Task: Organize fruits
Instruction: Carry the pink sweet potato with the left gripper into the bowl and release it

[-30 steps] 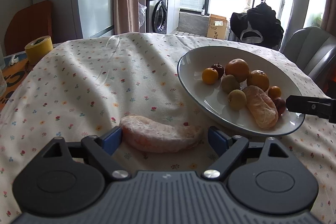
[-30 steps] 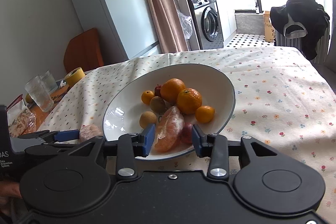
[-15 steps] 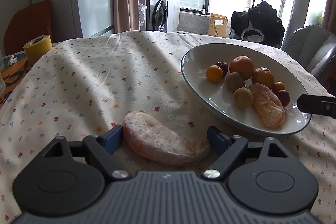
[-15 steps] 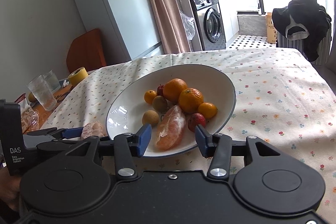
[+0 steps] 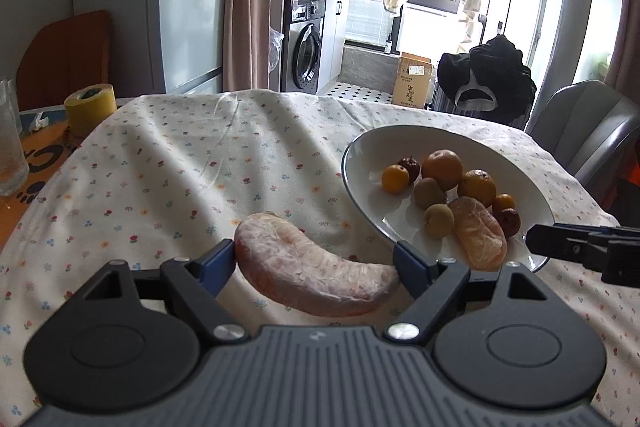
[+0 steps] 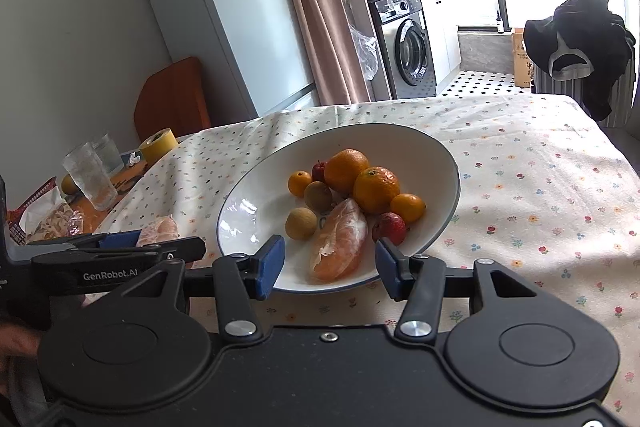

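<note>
pale pink peeled pomelo segment (image 5: pixel 316 277) hangs lengthwise, clamped in the left gripper (image 5: pixel 316 263), near-left of the white ceramic bowl (image 5: pixel 360 155). right gripper (image 6: pixel 330 265) waits spread apart, empty. soft flesh could tear or slip if squeezed harder.

"GenRobot.AI" in white on the black plastic left gripper (image 6: pixel 120 247), lower left of the right wrist view. Cardboard box print is illegible.

Left wrist view low over the tablecloth (image 5: pixel 168 167), facing forward to the kitchen doorway, bowl (image 5: pixel 360 147) ahead-right; right wrist view higher, close behind the bowl (image 6: pixel 448 163), angled ahead-left; both share bowl, cloth, washing machine (image 5: pixel 306 45)
</note>
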Motion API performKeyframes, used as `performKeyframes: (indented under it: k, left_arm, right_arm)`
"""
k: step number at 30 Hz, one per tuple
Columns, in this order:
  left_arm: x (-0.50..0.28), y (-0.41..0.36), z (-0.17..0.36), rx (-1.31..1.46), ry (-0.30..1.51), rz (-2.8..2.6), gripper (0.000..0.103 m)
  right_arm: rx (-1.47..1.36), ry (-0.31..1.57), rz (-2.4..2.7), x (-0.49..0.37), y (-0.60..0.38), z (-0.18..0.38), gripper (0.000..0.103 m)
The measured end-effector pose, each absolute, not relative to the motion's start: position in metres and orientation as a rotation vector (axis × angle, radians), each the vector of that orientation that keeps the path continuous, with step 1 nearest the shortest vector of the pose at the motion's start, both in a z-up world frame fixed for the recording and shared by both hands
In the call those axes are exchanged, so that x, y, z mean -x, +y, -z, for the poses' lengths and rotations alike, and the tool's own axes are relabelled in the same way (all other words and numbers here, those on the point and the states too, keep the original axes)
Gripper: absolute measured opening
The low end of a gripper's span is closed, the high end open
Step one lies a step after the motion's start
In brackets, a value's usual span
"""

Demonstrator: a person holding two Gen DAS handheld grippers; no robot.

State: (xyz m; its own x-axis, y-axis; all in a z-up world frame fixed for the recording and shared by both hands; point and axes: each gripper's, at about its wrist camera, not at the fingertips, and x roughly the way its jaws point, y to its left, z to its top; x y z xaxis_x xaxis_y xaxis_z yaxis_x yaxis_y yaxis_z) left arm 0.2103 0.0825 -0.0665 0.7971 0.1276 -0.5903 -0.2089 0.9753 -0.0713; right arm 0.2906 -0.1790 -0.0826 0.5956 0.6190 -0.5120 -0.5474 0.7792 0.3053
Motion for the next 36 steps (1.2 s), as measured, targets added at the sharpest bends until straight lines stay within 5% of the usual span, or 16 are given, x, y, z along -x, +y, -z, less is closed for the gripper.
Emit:
performKeyframes:
  k: [36]
  left_arm:
    - [-0.272, 0.028, 0.053, 0.068, 0.654, -0.103, 0.087]
  right_arm:
    - [-0.142, 0.613, -0.598, -0.290, -0.240, 0.078, 0.059]
